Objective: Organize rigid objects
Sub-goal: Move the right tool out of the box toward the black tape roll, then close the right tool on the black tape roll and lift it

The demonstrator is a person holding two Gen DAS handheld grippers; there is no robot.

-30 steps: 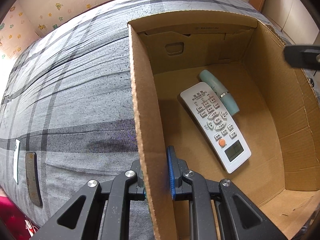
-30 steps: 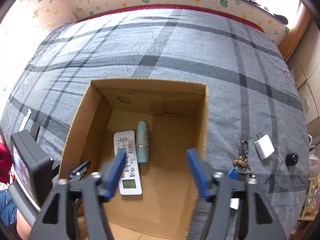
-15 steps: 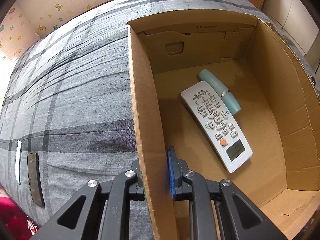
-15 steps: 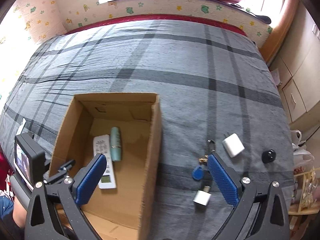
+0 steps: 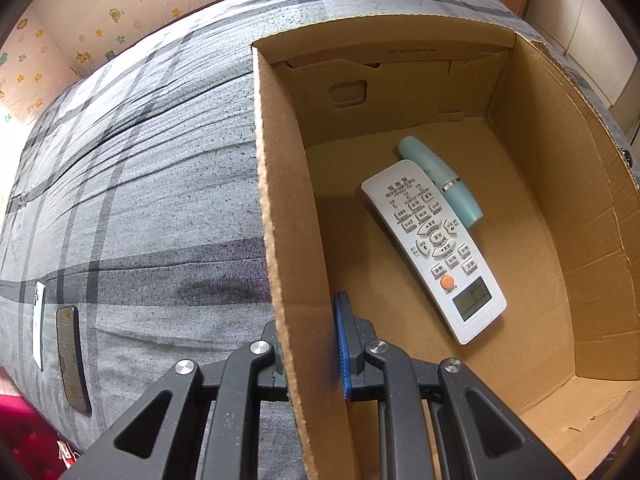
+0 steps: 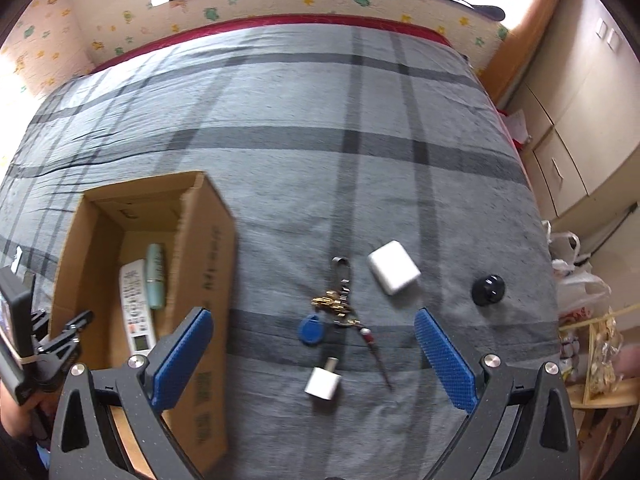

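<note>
inside, slim remote (image 5: 434,250) on corrugated cardboard box (image 5: 592,240)

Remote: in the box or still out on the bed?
In. The white remote lies flat on the floor of the cardboard box, touching the teal tube.

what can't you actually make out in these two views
- Left wrist view: the left gripper is shut on the box wall, which hides its outer pad.
- Left wrist view: the remote covers part of the teal tube; button print is too small to read.
- Right wrist view: the keys are a small, slightly blurred tangle, uncountable.
- Right wrist view: the box's near end is hidden behind the open right gripper.
</note>
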